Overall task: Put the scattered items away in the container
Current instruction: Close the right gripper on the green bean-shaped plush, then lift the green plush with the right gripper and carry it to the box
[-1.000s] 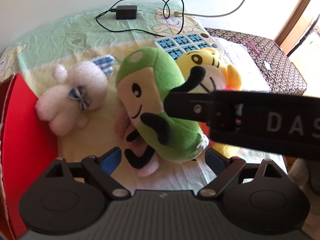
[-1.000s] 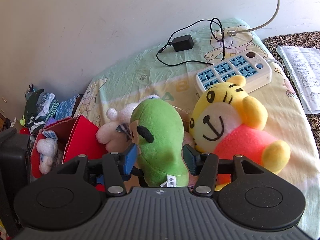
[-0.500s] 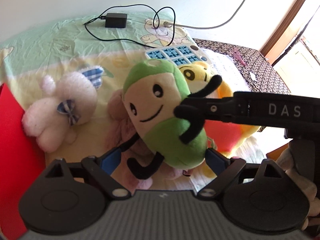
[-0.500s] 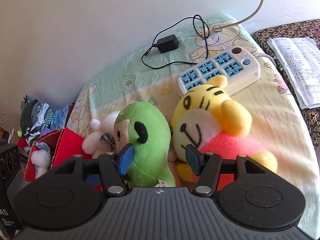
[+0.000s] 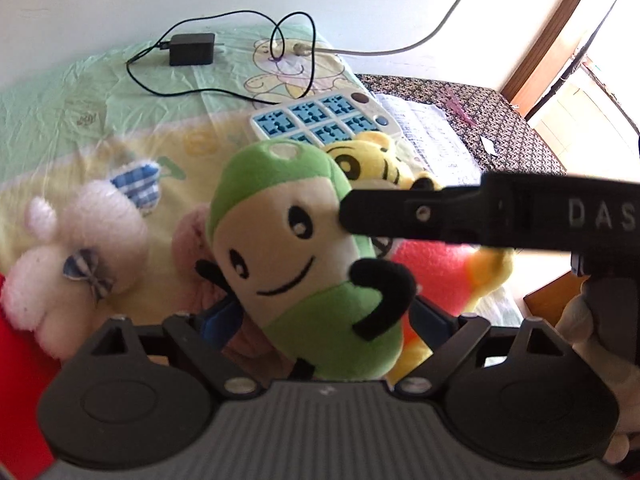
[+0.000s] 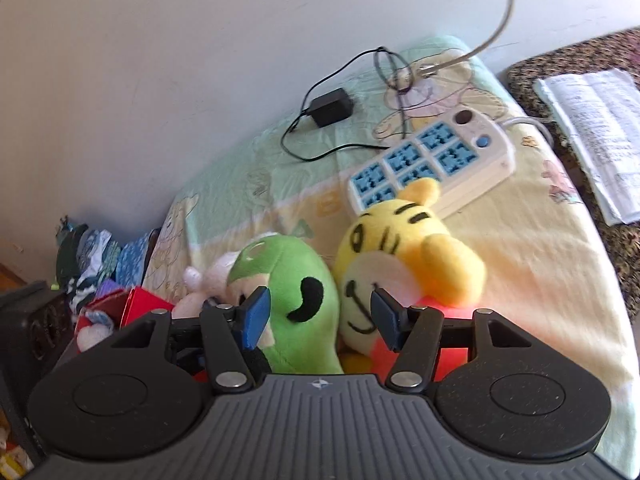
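Right gripper (image 6: 316, 314) has its fingers part-open and clamped around the green plush (image 6: 296, 300), lifted up beside the yellow tiger (image 6: 404, 248). Left gripper (image 5: 320, 320) sits wide open around it, apparently not squeezing. Red box (image 6: 140, 306) at the bed's left edge.

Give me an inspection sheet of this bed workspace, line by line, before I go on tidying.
Surface: bear-print sheet, wrinkled.
Job's things: green plush, tiger plush and white bunny bunched together; red container beside the bunny.
Clutter: power strip, papers.
Grippers: left gripper jaws open around the green plush; right gripper jaws straddle its head, grip unclear.
Cables: black charger with looped cord; grey cable.
Surroundings: white wall, patterned cloth.
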The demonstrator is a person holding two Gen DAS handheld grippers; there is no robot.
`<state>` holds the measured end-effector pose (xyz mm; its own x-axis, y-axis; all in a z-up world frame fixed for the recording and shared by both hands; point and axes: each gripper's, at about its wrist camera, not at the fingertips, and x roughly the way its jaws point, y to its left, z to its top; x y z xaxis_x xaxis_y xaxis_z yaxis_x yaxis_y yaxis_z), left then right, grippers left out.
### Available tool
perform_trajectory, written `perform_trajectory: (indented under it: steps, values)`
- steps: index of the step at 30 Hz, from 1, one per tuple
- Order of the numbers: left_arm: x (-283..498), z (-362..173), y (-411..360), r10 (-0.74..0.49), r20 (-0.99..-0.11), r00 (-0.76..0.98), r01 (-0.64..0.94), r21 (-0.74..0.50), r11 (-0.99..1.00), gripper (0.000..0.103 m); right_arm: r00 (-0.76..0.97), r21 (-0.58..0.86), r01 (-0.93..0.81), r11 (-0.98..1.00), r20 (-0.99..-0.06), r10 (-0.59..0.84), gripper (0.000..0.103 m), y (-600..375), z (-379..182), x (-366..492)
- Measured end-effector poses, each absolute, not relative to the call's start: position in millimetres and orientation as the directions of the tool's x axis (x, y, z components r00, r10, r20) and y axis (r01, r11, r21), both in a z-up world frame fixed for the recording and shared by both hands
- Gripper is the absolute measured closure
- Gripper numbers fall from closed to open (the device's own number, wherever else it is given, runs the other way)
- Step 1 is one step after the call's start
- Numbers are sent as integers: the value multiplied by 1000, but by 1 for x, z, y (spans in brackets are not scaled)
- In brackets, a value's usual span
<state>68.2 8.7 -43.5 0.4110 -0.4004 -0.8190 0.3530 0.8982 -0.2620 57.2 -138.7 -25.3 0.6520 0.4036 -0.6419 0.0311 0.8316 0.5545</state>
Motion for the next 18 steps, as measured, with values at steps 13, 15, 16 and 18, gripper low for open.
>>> perform_trajectory:
  steps: [13, 15, 16, 18]
  values:
    - [73, -46, 25, -400, -820, 410, 284, -302, 910, 32, 552, 712, -3, 702, -584, 595, 51, -131, -43, 71]
    - [68, -42, 26, -404, -817, 412, 281, -308, 909, 34, 550, 713, -8, 701, -583, 598, 51, -129, -40, 67]
    - [64, -39, 25, -403, -814, 418, 283, -305, 909, 34, 552, 712, -13, 702, -580, 599, 51, -129, -38, 64]
    - [56, -32, 23, -398, -810, 432, 289, -293, 911, 34, 557, 715, -24, 699, -571, 603, 51, -129, -33, 58]
